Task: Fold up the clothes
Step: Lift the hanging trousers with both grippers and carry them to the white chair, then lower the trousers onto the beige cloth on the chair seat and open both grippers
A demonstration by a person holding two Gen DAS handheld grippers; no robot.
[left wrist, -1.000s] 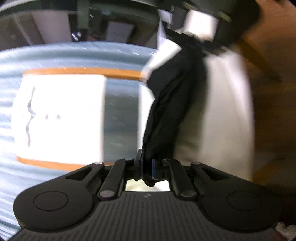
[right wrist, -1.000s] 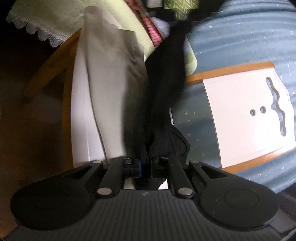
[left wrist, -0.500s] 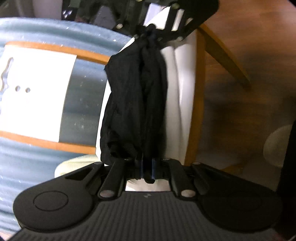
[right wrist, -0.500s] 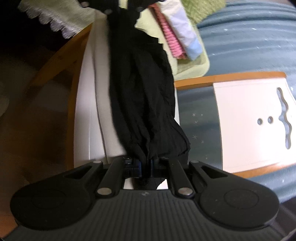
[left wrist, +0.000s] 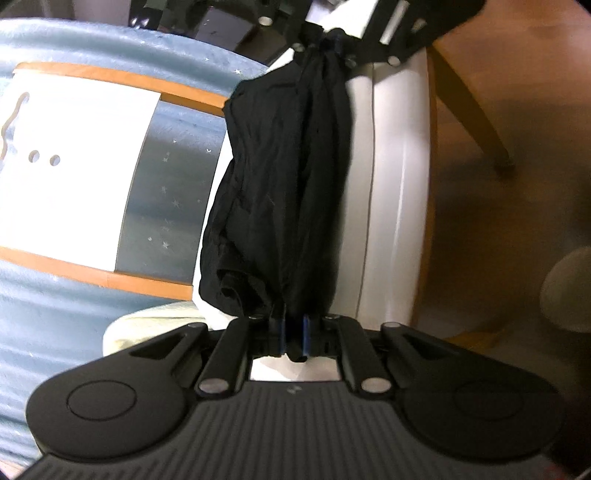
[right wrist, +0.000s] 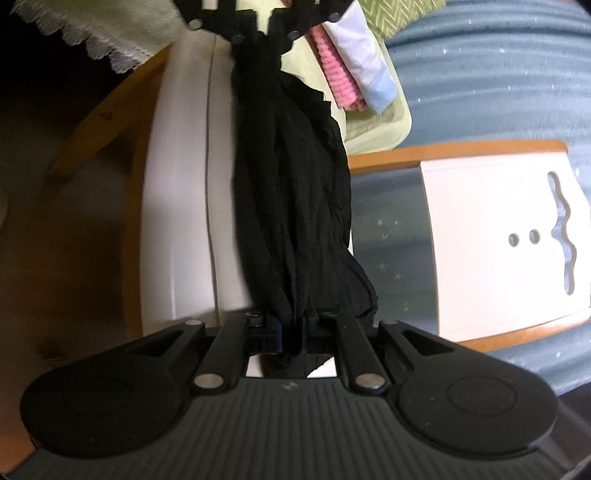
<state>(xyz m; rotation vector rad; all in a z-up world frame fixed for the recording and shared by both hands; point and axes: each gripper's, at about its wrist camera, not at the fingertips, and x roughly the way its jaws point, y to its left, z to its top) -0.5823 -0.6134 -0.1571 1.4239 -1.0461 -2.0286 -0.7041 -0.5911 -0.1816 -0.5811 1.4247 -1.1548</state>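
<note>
A black garment (left wrist: 280, 192) is stretched between my two grippers and bunched into a thick rope. My left gripper (left wrist: 291, 328) is shut on one end of it. My right gripper (right wrist: 290, 328) is shut on the other end of the garment (right wrist: 291, 206). Each view shows the other gripper at the top, clamping the far end: the right gripper (left wrist: 332, 37) in the left wrist view, the left gripper (right wrist: 255, 33) in the right wrist view. The garment hangs above a white chair seat (left wrist: 391, 184).
The white chair (right wrist: 177, 206) has orange wooden legs (left wrist: 476, 107) and stands on a blue rug (left wrist: 55, 295). A second white and orange chair back (right wrist: 491, 240) lies to the side. Folded pink, white and green clothes (right wrist: 362, 85) are stacked beyond the garment.
Both grippers have swung round so the garment now spans straight between them above the chair seat, held taut; the views have steadied from blur.
</note>
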